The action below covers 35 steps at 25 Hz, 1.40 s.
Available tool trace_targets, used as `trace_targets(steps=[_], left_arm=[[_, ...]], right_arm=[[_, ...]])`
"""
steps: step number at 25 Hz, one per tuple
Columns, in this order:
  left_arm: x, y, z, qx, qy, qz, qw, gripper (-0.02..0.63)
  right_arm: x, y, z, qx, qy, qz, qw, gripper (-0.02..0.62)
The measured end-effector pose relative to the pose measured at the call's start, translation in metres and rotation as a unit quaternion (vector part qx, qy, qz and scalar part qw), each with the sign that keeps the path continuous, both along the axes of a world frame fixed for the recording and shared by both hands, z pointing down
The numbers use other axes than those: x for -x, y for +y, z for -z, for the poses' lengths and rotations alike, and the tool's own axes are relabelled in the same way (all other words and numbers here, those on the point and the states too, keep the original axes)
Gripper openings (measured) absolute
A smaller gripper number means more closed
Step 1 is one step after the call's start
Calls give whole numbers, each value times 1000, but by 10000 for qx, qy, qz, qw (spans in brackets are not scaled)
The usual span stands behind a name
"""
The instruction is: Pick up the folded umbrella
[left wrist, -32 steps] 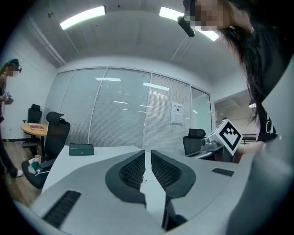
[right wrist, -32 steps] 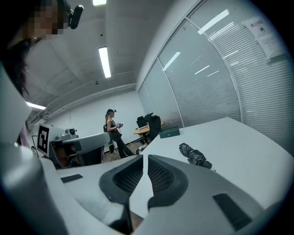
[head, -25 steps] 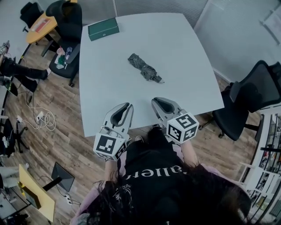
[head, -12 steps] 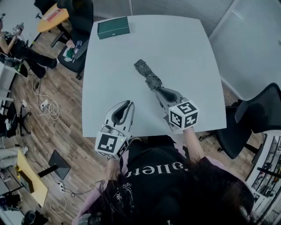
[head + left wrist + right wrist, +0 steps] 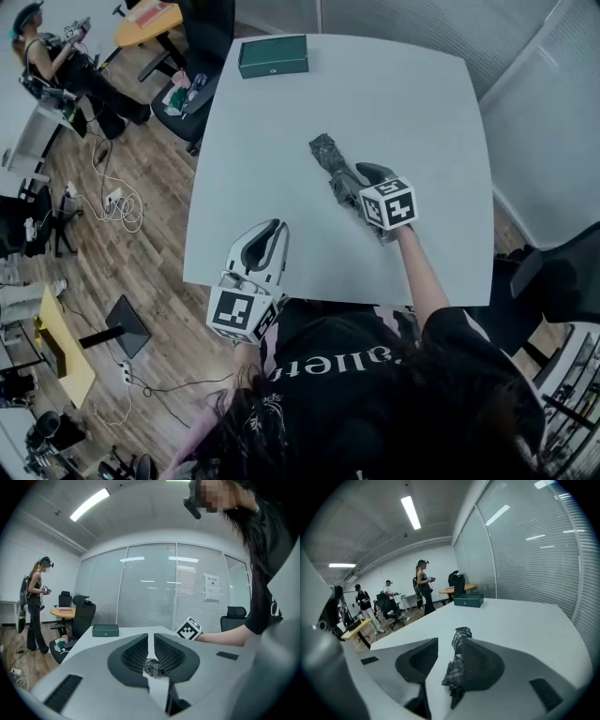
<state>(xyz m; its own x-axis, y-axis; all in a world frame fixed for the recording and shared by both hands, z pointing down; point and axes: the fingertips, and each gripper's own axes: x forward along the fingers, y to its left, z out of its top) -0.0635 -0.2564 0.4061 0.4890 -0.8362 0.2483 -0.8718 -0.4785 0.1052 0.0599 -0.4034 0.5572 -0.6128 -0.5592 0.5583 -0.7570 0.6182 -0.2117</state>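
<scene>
Folded umbrella (image 5: 330,161) lay mid-way across the white table (image 5: 422,103), one end pointing at the person. The right gripper (image 5: 449,644) sat low over that end with jaws opening, the umbrella between them and against one pad only, not clamped; it looked like a lengthwise straddle to set up the grab. Left gripper (image 5: 274,228) hung at the near table edge, jaws together and empty, probably just parked clear. No usable text: green box (image 5: 273,56) logo too small, shirt lettering partly hidden, cubes only marker squares.
</scene>
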Motion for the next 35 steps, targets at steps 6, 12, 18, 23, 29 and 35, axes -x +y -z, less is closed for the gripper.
trace_targets(steps=[6, 12, 18, 23, 29, 35], left_arm=[[12, -1, -4, 103, -39, 353, 9993, 46], [19, -1, -14, 227, -61, 558, 9982, 46], [27, 0, -24, 358, -103, 714, 9968, 46], [43, 2, -27, 433, -87, 897, 9950, 46], [49, -2, -33, 420, -48, 952, 9946, 46], [54, 7, -28, 403, -27, 966, 9945, 46]], right_arm=[[21, -34, -53, 503, 288, 257, 9980, 193], [34, -55, -102, 757, 846, 297, 9931, 262], [37, -65, -143, 1088, 1230, 265, 9861, 294], [37, -66, -151, 1140, 1319, -38, 9847, 299], [36, -68, -156, 999, 1461, -95, 9842, 263], [30, -57, -153, 1124, 1416, -102, 9835, 245]])
